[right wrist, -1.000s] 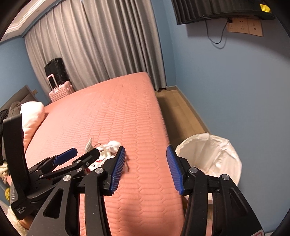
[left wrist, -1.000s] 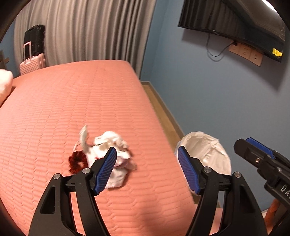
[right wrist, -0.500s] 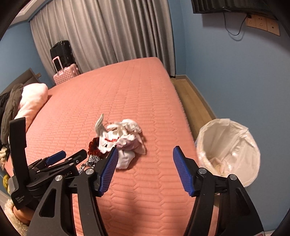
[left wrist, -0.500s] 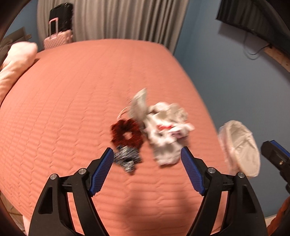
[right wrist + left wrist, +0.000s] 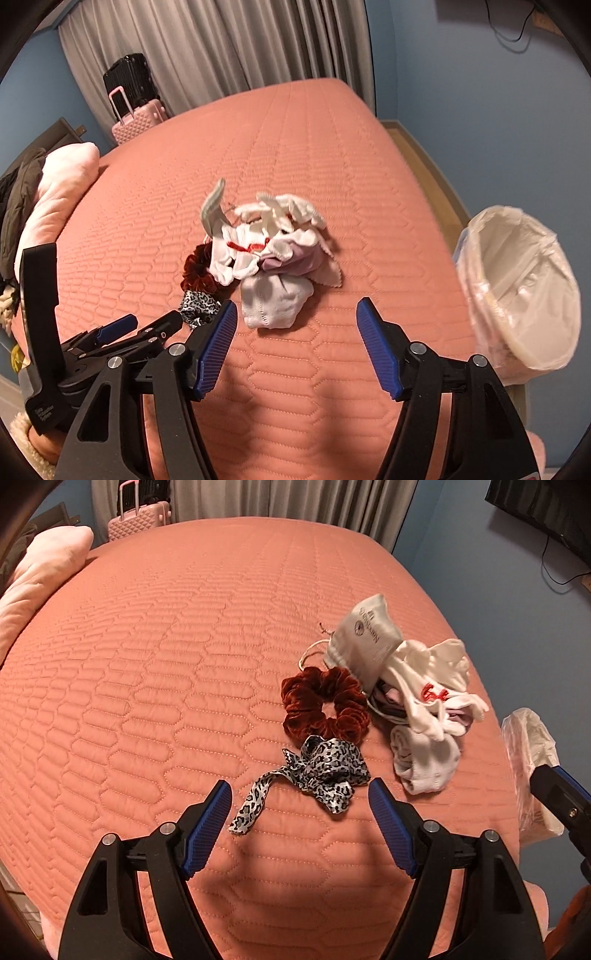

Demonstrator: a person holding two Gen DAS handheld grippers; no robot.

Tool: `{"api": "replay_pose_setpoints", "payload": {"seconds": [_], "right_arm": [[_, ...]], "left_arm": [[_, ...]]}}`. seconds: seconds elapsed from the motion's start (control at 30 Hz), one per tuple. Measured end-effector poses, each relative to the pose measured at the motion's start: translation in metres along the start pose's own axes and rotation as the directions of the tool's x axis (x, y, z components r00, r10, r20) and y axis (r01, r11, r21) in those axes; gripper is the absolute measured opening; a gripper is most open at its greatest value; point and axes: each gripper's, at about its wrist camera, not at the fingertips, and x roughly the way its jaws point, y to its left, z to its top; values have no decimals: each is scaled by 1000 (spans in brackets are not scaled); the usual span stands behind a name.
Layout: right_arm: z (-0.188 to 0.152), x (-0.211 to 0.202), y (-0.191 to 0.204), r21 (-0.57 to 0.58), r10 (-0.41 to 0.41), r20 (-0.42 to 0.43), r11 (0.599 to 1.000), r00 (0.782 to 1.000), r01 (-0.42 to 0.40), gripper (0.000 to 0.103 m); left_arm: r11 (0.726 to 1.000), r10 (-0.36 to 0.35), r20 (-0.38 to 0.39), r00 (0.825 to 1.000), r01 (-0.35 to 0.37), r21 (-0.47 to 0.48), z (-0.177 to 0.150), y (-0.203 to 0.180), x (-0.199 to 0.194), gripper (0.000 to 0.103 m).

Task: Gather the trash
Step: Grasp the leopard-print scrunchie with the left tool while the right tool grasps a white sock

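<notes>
At lower centre of the left wrist view, the left gripper (image 5: 297, 801) stands with its jaws spread wide and nothing clamped; the blue pads are clear of all items. Just above the gap lies a leopard-print scrunchie (image 5: 319, 771) with one tail trailing toward the left pad. Above it and touching it is a rust-red velvet scrunchie (image 5: 324, 706). To the upper right of that sits a grey drawstring pouch (image 5: 364, 642), partly overlapped by a heap of white socks and cloth (image 5: 430, 701) with red marks on one piece. All of these rest on the salmon quilted bedspread (image 5: 166, 664). The bin liner (image 5: 532, 738) shows at the right edge, partly behind a finger of the other gripper.

At lower centre of the right wrist view, the right gripper (image 5: 297, 330) has its jaws opening, with only bare bedspread between them. The sock heap (image 5: 273, 251) lies above the gap, slightly left of centre, the nearest white piece just beside the left pad's tip. Both scrunchies sit at the heap's left side. A waste bin lined with a white bag (image 5: 524, 295) stands at right, beside the bed edge. A pink pillow (image 5: 59, 192) lies at left, and a pink suitcase (image 5: 138, 123) with a black suitcase (image 5: 129, 79) stands against the grey curtain (image 5: 221, 48) at upper left.
</notes>
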Motion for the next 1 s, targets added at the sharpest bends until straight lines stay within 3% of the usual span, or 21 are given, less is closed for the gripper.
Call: {"api": "replay_pose_setpoints", "payload": {"seconds": [0.27,0.47,0.53,0.6,0.73,0.87,1.0], "right_arm": [[5,47,6,9,22,-68,1000,997,-22,65],[5,76,13,-13,23,-113,1000,993,-25,65],[5,85,15,-12,24,-126,1000,992,-25,62],[3,92,18,-11,28,-145,999,989,-30,47],[-2,98,22,-16,35,-163,999,986,-38,36],[-3,92,22,-29,41,-164,999,986,-46,16],[-5,78,17,-22,53,-152,998,987,-57,11]], "left_arm": [[999,-36,-47,998,36,-10,6,2,25,70],[997,-74,-101,992,72,-30,5,8,39,54],[996,-84,-103,991,82,-29,4,9,41,43],[994,-111,-118,987,108,-30,4,7,43,32],[992,-125,-121,985,122,-27,1,7,42,16],[993,-117,-105,987,116,-16,-1,1,34,15],[993,-120,-77,990,120,-6,2,-12,20,14]]}}
